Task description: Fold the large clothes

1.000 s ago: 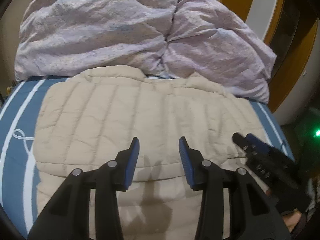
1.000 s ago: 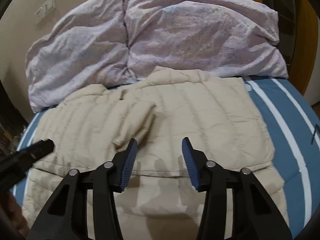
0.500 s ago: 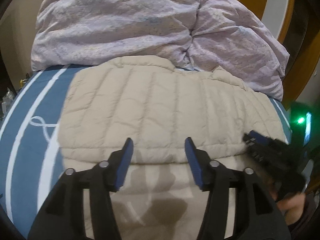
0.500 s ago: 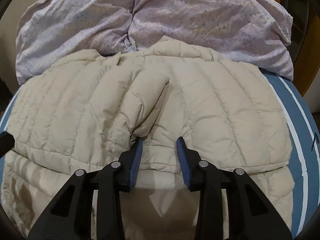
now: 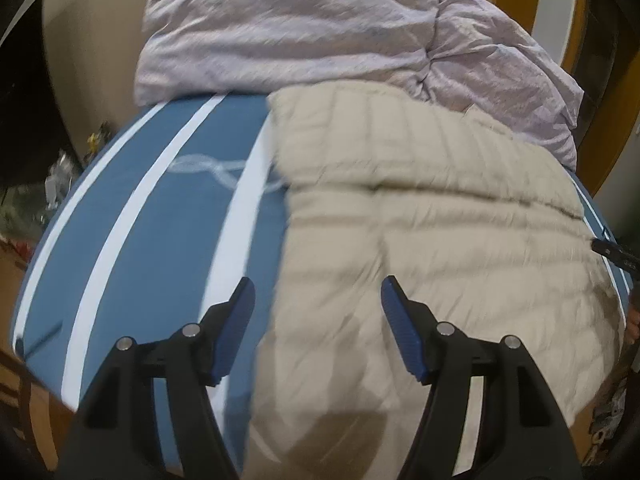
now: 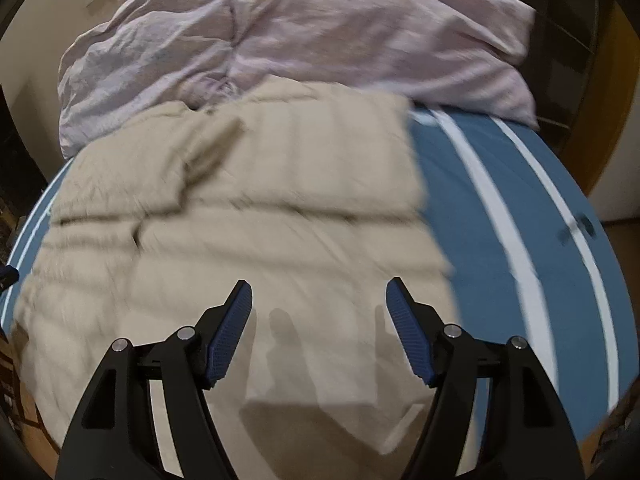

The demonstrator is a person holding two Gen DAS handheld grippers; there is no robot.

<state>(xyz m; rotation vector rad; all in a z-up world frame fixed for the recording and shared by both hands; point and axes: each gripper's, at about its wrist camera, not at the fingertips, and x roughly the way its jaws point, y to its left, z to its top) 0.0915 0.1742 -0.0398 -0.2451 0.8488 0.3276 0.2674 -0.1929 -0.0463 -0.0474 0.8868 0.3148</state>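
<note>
The beige puffer jacket [image 6: 256, 216] lies spread on the blue striped bed [image 5: 160, 216], near the rumpled lilac duvet [image 6: 304, 36] — 1 sleeve looks folded across its body, so the fold seems only started. Left tool [image 5: 318, 300] and right tool [image 6: 319, 304] both hover with jaws opening, nothing between them — the outer edges likely come next.

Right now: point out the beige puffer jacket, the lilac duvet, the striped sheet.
beige puffer jacket [image 6: 248, 240], right wrist view, quilted middle.
lilac duvet [image 5: 288, 36], left wrist view, crumpled top.
striped sheet [image 5: 160, 240], left wrist view, bare blue band.
</note>
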